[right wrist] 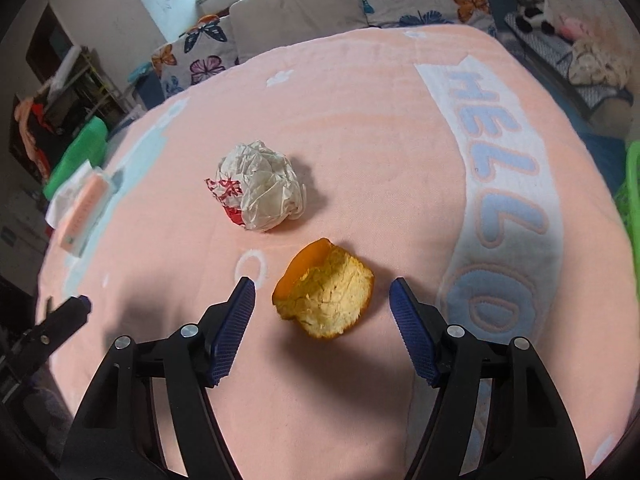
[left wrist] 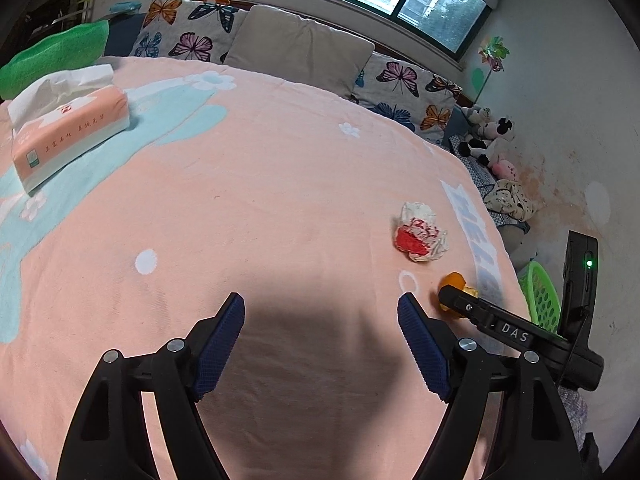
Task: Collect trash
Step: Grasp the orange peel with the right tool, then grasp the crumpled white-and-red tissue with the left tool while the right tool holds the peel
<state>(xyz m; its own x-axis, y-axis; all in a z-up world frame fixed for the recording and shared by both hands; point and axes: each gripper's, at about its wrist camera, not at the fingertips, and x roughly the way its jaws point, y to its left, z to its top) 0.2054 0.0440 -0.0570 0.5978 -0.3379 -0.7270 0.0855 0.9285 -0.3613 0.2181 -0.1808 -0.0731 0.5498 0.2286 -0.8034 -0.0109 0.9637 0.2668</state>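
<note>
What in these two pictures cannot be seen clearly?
- Green basket: left wrist view, mostly behind the right gripper's body and the bed edge; right wrist view, cut by the frame.
- Orange peel: left view, partly behind that gripper.
- Tissue pack: right view, print too small to read.

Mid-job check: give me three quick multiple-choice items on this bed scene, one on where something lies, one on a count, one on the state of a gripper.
1. Where is the orange peel?
A. between the right gripper's fingers
B. inside the green basket
C. on the tissue pack

2. How many pieces of trash lie on the blanket?
A. one
B. two
C. four

3. What does the left gripper hold?
A. the crumpled wrapper
B. the peel
C. nothing

Answers:
1 A: the peel lies on the blanket between the open fingers of the right gripper, untouched.
2 B: only the peel and the crumpled wrapper.
3 C: its fingers stand open over bare blanket.
</note>
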